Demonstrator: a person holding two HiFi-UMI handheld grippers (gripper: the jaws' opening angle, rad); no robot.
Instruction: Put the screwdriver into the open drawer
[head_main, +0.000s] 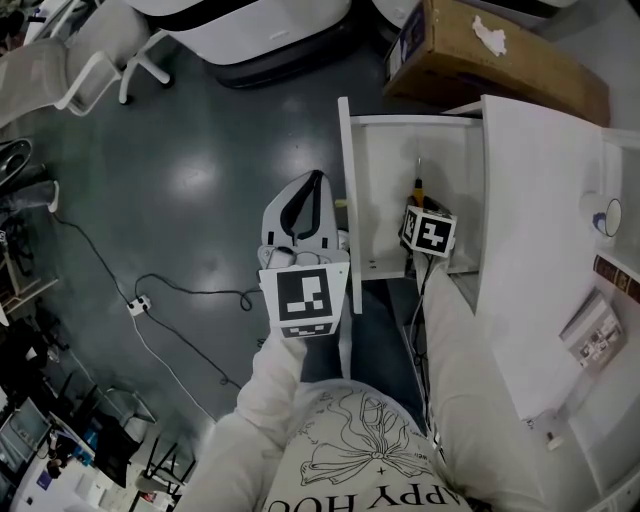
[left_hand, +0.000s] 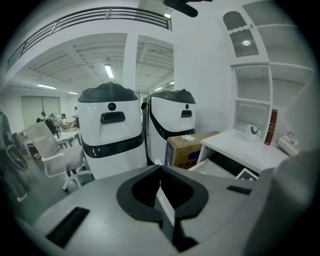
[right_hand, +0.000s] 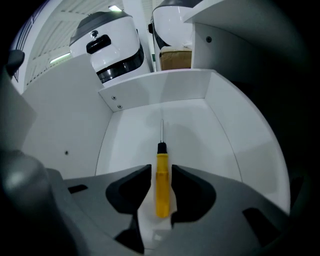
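Your right gripper stands open, the screwdriver lying loose between its jaws on the drawer floor, left gripper closed, empty: withdraw crooked and a jaw may snag the handle, dragging it out.

the screwdriver has a smooth yellow plastic handle with a soft sheen, a black collar and a thin bare metal shaft. the drawer around it is smooth white board with a matt finish. the right gripper and left gripper have matt grey plastic shells. the floor is dark and glossy, mirroring the lights. a box is dull brown cardboard. the sleeves are soft white cloth.
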